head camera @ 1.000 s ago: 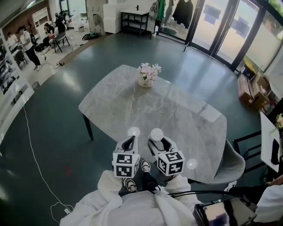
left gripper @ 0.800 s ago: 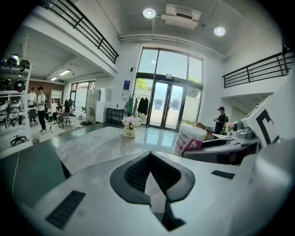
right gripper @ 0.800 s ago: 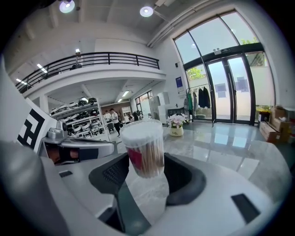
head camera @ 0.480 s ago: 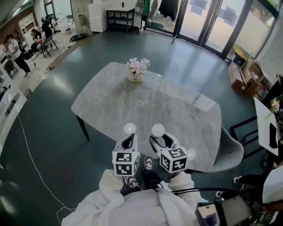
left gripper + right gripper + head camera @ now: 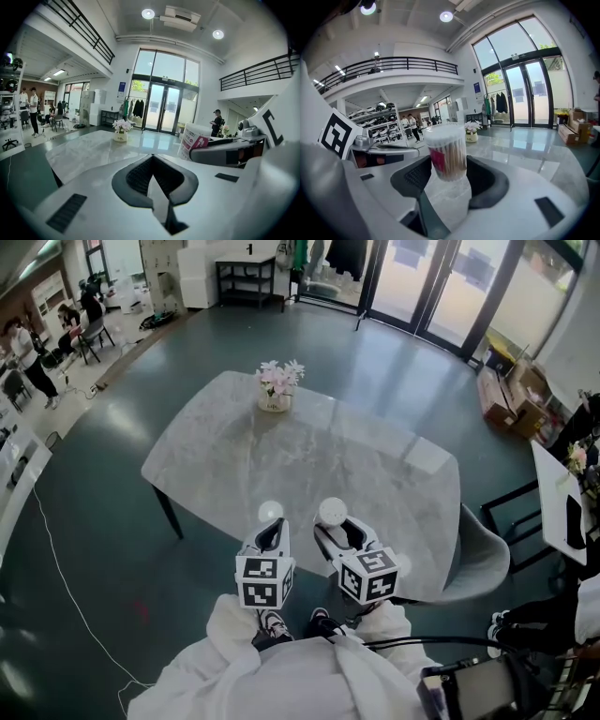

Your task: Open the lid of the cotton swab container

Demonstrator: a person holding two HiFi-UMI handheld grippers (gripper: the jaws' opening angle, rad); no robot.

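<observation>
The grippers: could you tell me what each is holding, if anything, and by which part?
The right gripper clamps the swab container by its lower body, its lid clear above the jaws. The left gripper is shut on nothing.

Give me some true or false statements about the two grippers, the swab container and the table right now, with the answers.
1. The right gripper grips the swab container. True.
2. The container's lid is off. False: the white lid sits on top of the container.
3. The left gripper has its fingers spread wide. False: they are shut, with nothing between them.
4. A vase of flowers stands on the table. True.
5. The left gripper is pinching the lid. False: it is beside the right gripper, apart from the container.
</observation>
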